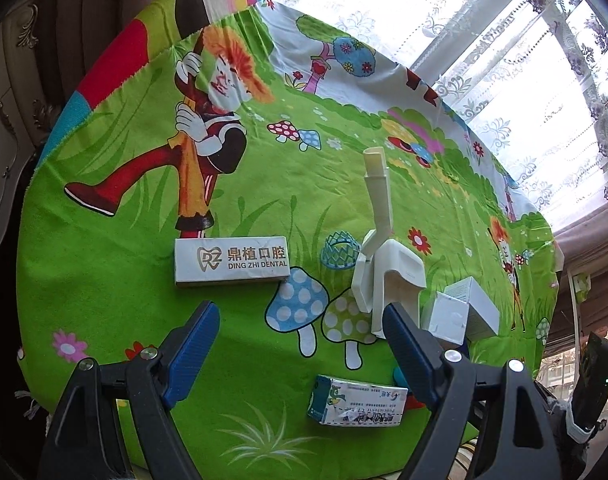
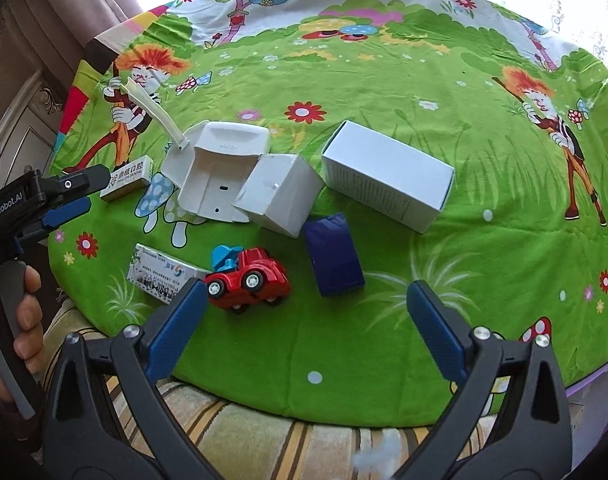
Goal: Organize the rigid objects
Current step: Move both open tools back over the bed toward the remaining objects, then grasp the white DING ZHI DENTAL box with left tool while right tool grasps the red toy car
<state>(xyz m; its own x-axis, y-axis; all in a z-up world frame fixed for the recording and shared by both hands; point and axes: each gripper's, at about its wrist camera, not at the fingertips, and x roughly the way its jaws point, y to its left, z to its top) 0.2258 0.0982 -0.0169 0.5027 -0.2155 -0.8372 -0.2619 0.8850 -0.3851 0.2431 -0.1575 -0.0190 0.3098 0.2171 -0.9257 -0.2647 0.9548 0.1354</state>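
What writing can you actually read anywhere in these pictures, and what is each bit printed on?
"DZ", "鼎植口腔", "DING ZHI DENTAL": long white box on the tablecloth.
"GenRobot.AI": black body of the left gripper, seen from the right wrist view.
Green-and-white medicine box: printed text too small and blurred to read.
Large white box: fine print on its side unreadable.
White dustpan: small embossed mark, unreadable.
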